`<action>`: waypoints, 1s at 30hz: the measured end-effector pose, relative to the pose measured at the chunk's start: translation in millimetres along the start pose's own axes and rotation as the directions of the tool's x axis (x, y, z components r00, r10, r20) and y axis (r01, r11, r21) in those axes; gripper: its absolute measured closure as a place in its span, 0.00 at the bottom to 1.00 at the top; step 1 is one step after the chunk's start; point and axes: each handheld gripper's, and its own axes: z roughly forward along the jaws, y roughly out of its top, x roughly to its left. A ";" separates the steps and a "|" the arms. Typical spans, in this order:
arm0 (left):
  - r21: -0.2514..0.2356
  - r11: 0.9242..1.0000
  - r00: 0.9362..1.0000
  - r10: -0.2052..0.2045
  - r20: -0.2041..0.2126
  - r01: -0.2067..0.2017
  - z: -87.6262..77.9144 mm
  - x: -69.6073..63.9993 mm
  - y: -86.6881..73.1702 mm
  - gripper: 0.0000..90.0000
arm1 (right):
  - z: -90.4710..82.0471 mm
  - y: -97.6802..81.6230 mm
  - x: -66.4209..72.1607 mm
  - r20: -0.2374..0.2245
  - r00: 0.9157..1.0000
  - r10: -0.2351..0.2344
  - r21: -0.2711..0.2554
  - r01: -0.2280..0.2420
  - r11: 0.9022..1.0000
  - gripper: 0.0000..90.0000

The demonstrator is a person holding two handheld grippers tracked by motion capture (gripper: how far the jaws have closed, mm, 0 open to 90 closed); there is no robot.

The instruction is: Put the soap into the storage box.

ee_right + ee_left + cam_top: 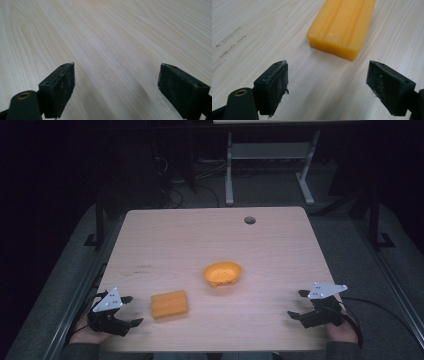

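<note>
An orange ridged block point(169, 304) lies flat near the table's front left; in the left gripper view the block point(342, 26) sits just ahead of the jaws. An orange bowl point(222, 273) rests near the middle of the table. My left gripper point(131, 310) is open at the front left corner, a short way left of the block, with nothing between its jaws point(328, 86). My right gripper point(298, 304) is open at the front right, over bare wood point(116, 87), well to the right of the bowl.
The light wooden table point(210, 240) has a round cable hole point(249, 220) at the back right. Beyond the table stands a grey desk frame point(270, 160) on a dark floor with cables. Dark scuff marks point(137, 268) show on the left side.
</note>
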 end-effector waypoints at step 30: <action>0.015 0.998 0.998 0.064 0.012 -0.064 11.1 -9.4 20.3 0.19 | -0.4 2.3 1.5 -0.009 1.000 -0.011 -0.005 0.011 1.000 0.15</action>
